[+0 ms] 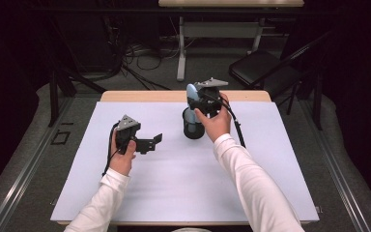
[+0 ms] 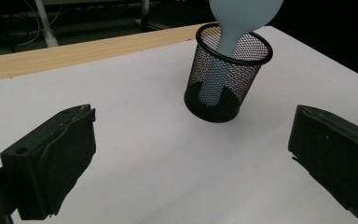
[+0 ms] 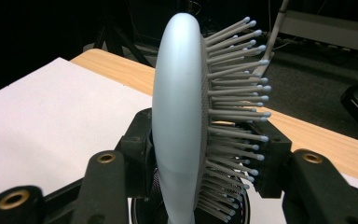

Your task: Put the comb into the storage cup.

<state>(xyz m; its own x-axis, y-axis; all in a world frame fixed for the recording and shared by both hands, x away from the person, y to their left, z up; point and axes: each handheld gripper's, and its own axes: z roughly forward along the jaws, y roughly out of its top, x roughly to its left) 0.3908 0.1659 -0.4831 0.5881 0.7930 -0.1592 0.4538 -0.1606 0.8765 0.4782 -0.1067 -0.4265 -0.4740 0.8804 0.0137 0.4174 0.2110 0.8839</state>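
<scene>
Gripping the hairbrush (image 3: 182,116), the right gripper (image 3: 200,154) hangs over the mesh cup (image 2: 227,88).

Dark room, grey floor (image 1: 38,145), perhaps carpet

The person wears long white sleeves (image 1: 251,188). Each black gripper, left (image 1: 155,140) and right (image 1: 198,107), carries a grey three-cornered plate and trails a black cable; brass-ringed screw holes dot the right gripper's fingers (image 3: 106,182).
</scene>
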